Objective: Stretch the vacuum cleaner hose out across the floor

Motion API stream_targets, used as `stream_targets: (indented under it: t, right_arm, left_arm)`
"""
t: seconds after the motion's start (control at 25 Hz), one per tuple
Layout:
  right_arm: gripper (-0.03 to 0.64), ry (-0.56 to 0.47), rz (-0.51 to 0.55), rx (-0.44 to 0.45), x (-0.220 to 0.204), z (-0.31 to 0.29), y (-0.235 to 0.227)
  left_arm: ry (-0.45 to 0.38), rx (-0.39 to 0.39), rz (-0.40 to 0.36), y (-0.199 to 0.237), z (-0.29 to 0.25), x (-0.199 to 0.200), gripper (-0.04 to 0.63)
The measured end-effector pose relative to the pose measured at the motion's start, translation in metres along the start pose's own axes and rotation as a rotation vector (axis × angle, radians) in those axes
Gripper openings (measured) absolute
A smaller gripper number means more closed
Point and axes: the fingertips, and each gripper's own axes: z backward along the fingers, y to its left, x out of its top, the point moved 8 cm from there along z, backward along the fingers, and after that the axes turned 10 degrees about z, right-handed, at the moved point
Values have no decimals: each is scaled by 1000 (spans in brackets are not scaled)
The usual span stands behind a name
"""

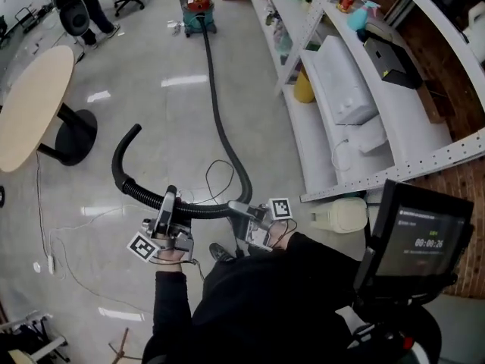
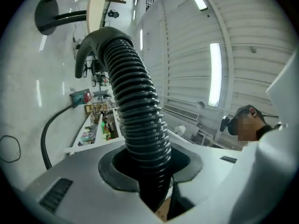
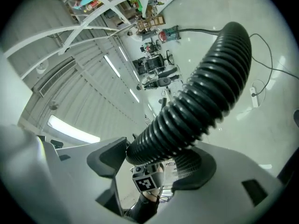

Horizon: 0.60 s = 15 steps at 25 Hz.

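Note:
A black ribbed vacuum hose [image 1: 218, 120] runs from the teal and red vacuum cleaner [image 1: 197, 11] down the floor to my hands. Its free end curls up to the left as a smooth black nozzle [image 1: 123, 149]. My left gripper [image 1: 170, 196] is shut on the hose [image 2: 135, 106], both pads pressing its ribs [image 2: 149, 167]. My right gripper [image 1: 238, 208] stands open around the hose [image 3: 205, 97]. There the hose lies against one pad, and the other pad [image 3: 108, 157] is apart from it. The vacuum cleaner [image 3: 169, 33] shows far off in the right gripper view.
A round wooden table [image 1: 30, 105] on a black foot stands at the left. White shelving [image 1: 341, 97] with boxes lines the right. Thin cables [image 1: 220, 174] lie on the floor near my hands. A monitor [image 1: 424, 237] is at the lower right. A person [image 1: 89, 6] stands far back.

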Motion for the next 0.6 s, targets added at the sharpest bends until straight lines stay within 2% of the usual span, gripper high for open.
stream_targets:
  t: [0.08,0.12,0.24,0.28,0.4,0.48,0.6]
  right_arm:
    - [298,67,-3,24,-13,15,7]
    - [298,126,5,11,-23,30,10]
    - [296,349,125,-120,-46,69,12]
    - [296,377,175,-155,-45,71,16]
    - [296,326,353,-173,-16,54,46]
    - [296,334,494,-142,14,25,76]
    - [296,448,706,-70,41,-30,131]
  left_arm:
    - [29,-30,-23,2,-6,-1,153]
    - [40,-9,-60,4,-4,-2,153]
    - [131,112,-268,-8,9,-4,153]
    - [191,158,-354,-15,16,-5,153]
    - [419,252,-558,-24,32,-16,153]
    - [528,295,-636,-26,37,-35,153]
    - [634,323,-670,-26,30,-81,152]
